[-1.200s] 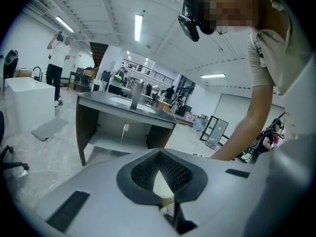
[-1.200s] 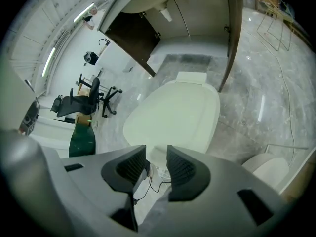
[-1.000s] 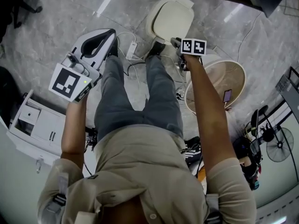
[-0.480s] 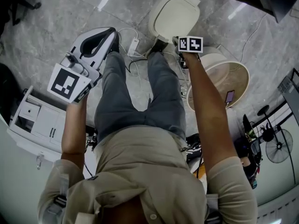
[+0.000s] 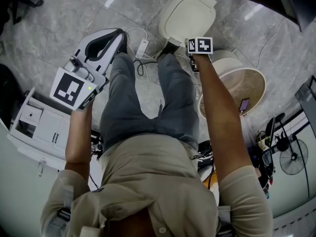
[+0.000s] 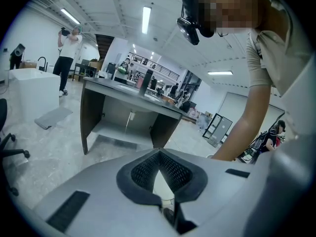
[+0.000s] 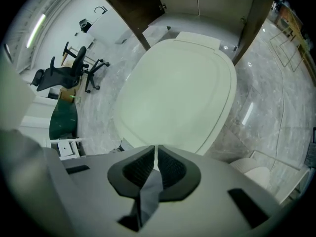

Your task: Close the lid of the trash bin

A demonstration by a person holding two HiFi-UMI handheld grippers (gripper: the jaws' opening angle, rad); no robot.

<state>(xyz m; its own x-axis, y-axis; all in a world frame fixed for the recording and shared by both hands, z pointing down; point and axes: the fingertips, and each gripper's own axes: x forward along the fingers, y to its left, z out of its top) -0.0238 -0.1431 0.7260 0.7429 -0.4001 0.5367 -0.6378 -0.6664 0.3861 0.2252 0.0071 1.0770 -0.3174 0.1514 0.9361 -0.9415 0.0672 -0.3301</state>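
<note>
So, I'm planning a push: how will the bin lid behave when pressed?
The lid looks like smooth moulded plastic: probably stiff, light and somewhat slippery. The tab at its far edge suggests a hinge, so it should swing rather than slide.

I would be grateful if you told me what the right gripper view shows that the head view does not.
Only the right gripper view: the jaws of the right tool, which have just been closing and stand nearly together with nothing between them, and a black office chair. Only the head view: the left tool, the person's legs and an open round container. Both: the trash bin's cream lid and the marble floor.
</note>
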